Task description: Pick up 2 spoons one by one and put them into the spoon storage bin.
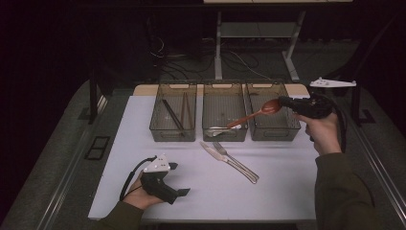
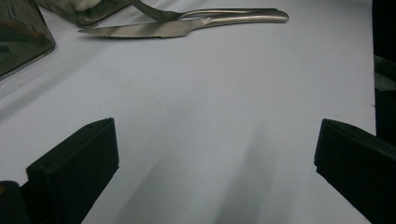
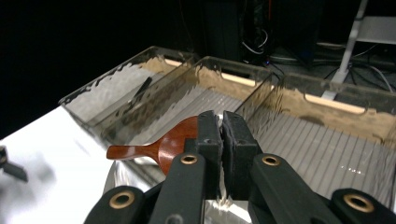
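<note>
A: Three bins (image 1: 223, 111) stand side by side at the far edge of the table (image 1: 201, 196) in the high view. We hold the right hand-held gripper (image 1: 283, 102) over the right-hand bin, its jaws pinching the bowl of a wooden spoon (image 1: 253, 114), whose handle slopes down across the wall into the middle bin. A white spoon (image 1: 221, 129) already lies in that middle bin, and dark sticks (image 1: 178, 114) lie in the left one.

B: And the left hand-held gripper (image 1: 181, 179) rests low near the front edge, well apart from the fork (image 1: 235, 160) and knife (image 1: 216, 154) lying together mid-table.

A: In the left gripper view, our jaws stand spread wide with only bare table (image 2: 210, 121) between them; the knife (image 2: 140, 30) and fork (image 2: 224, 15) lie ahead, touching.

B: In the right gripper view, the jaws are pressed together on the spoon (image 3: 159, 147), its handle pointing left above the bin walls (image 3: 261, 86).

A: To do this well, we judge we should choose the bin first. If spoons belong together, we swing left until the whole spoon hangs over the middle bin.

B: Then we lower it, level the handle along the bin's length, and release close to the floor so it does not bounce or catch the rim.
</note>
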`<act>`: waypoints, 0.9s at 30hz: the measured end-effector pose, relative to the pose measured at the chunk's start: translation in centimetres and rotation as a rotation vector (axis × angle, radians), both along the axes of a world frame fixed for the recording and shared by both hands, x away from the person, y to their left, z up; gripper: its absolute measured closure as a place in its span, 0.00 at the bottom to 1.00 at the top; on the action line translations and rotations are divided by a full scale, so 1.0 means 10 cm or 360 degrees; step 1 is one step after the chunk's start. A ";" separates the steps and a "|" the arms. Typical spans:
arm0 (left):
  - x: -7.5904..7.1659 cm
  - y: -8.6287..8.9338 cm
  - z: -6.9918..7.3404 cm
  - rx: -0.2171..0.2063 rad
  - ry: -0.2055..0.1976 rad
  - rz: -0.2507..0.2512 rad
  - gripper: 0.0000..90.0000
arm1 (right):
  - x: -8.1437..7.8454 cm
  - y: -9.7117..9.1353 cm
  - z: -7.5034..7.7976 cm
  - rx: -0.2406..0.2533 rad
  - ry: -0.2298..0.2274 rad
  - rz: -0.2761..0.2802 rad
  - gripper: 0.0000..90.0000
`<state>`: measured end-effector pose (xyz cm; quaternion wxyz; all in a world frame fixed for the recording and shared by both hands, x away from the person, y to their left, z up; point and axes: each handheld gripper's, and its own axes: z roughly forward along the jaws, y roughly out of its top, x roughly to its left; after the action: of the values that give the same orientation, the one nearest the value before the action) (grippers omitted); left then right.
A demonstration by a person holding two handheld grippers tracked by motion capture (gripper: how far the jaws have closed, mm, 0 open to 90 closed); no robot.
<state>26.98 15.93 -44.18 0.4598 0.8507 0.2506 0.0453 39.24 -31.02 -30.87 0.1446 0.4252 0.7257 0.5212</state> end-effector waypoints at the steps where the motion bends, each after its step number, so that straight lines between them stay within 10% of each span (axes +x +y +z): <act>1: 0.00 0.00 0.00 -0.0001 0.0002 -0.0001 0.00 | 0.03 0.03 0.01 0.0004 -0.0004 -0.0004 0.96; 11: 0.00 0.01 0.01 -0.0022 0.0004 -0.0013 0.00 | 0.41 0.45 -0.03 -0.0084 0.0036 -0.0032 0.96; 27: 0.01 0.00 0.01 -0.0030 -0.0009 -0.0031 0.00 | 0.72 0.98 -0.58 -0.0187 0.0285 0.0006 0.95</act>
<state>27.04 15.92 -44.09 0.4690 0.8486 0.2415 0.0407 46.47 -21.21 -36.65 0.1029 0.4595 0.7658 0.4380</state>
